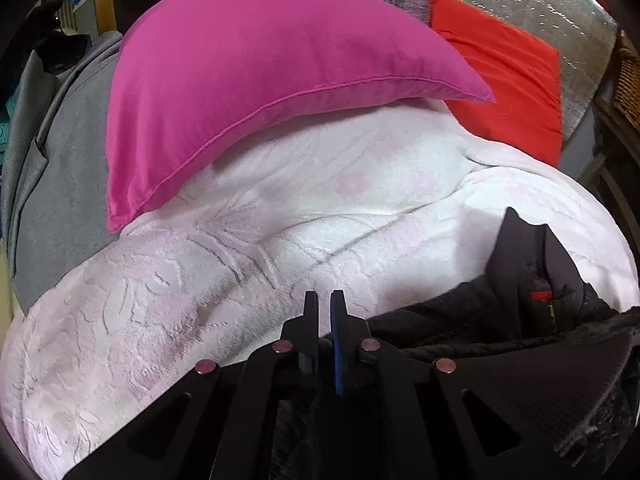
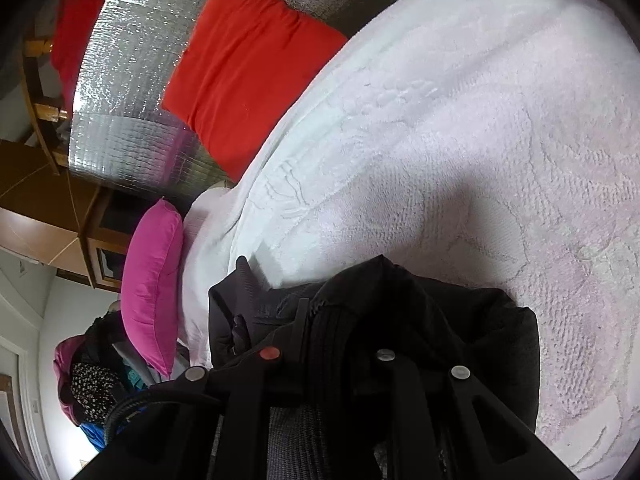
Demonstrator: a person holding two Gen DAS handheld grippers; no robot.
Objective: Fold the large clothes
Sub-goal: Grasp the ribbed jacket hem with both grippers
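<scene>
The black garment (image 1: 532, 280) lies bunched on the white blanket (image 1: 280, 220), at the blanket's near edge, on the side away from the pink pillow (image 1: 248, 76). It is a dark, thick item, quilted or ribbed in parts, with a stiff collar-like flap standing up and a small red tag showing. In the right wrist view the same garment (image 2: 400, 304) is heaped directly over the right gripper (image 2: 340, 320); the fingertips are buried in the cloth, so whether that grip is clenched or released cannot be told.

The left gripper (image 1: 324, 312) is over the blanket just beside the garment's edge. Its jaws stand nearly together, a narrow slit between them, and nothing is visibly pinched.

Judgement: the fold is at an early stage; the garment is crumpled, not flat. To do this step well, each gripper should take one layer at a seam or hem, well apart from the other, then draw the cloth taut across the blanket before folding. The bulky fabric may slip or drag the plush blanket with it.

The blanket is fleecy, with an embossed leaf pattern. The pink pillow rests on its far end; a red cushion (image 1: 508, 76) lies beyond, against silver foil sheeting (image 2: 120, 92).
</scene>
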